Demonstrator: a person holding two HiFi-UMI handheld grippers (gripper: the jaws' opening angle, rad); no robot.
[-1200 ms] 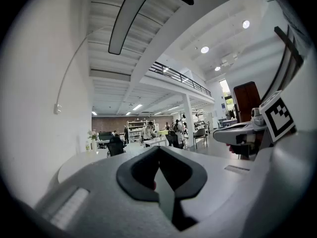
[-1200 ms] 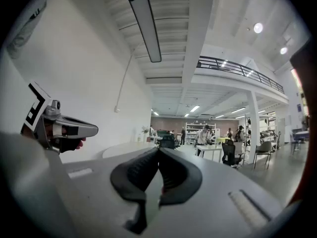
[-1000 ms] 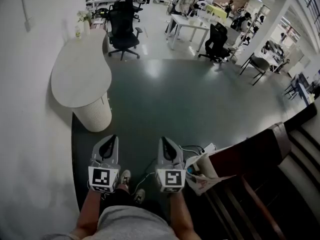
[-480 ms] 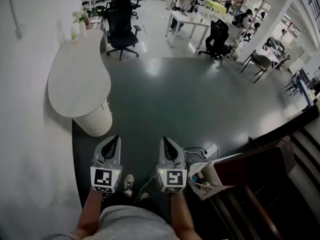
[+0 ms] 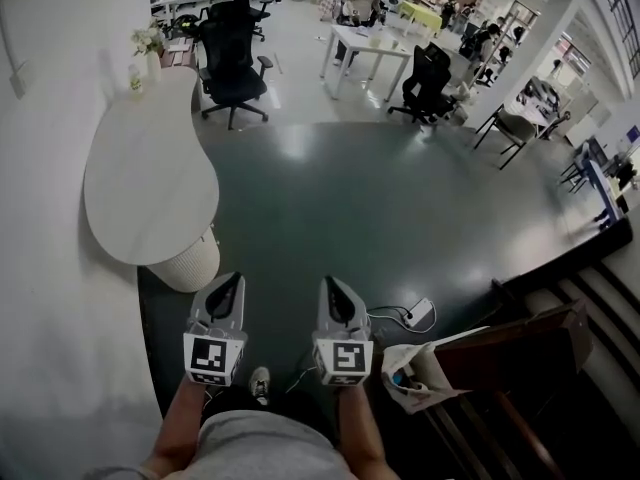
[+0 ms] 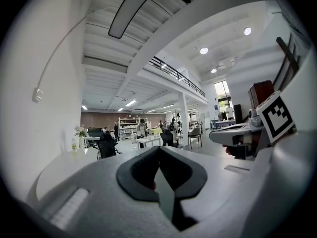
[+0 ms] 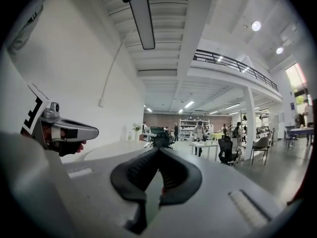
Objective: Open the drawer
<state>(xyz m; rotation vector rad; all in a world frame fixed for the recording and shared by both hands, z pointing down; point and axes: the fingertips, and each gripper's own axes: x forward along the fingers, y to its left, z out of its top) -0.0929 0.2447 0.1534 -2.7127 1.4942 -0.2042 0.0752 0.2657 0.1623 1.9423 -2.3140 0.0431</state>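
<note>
1. Both grippers ride forward with the person. In the head view the white tabletop (image 5: 150, 178) and its ribbed base (image 5: 185, 263) sit lower and nearer than a second ago. The left gripper (image 5: 227, 286) and right gripper (image 5: 333, 286) keep their place side by side at the bottom of the picture.

2. More of the power strip (image 5: 420, 313), on the dark floor (image 5: 350, 208) well to the right of the tabletop, is showing. The dark wooden piece (image 5: 515, 343) and the paper bag (image 5: 415, 383) beside it, farther right again from the tabletop, have slid toward the lower right corner.

3. Both grippers point out level over the floor, just right of the tabletop's near end. Neither touches anything.

4. The left gripper's own view shows its jaws together with nothing between them. The right gripper's view shows the same: dark pads meeting, and only the open office beyond them.

5. No drawer can be made out in any view. The tabletop shows none on the side facing the camera. I cannot tell whether the wooden piece, far right of the tabletop, has one, since only its top and edge are visible.

6. I judge that the task has not really begun. This looks like walking toward the furniture rather than reaching for it.

7. The drawer must first come into view. At least one gripper's jaws would then have to part before taking a handle.
</note>
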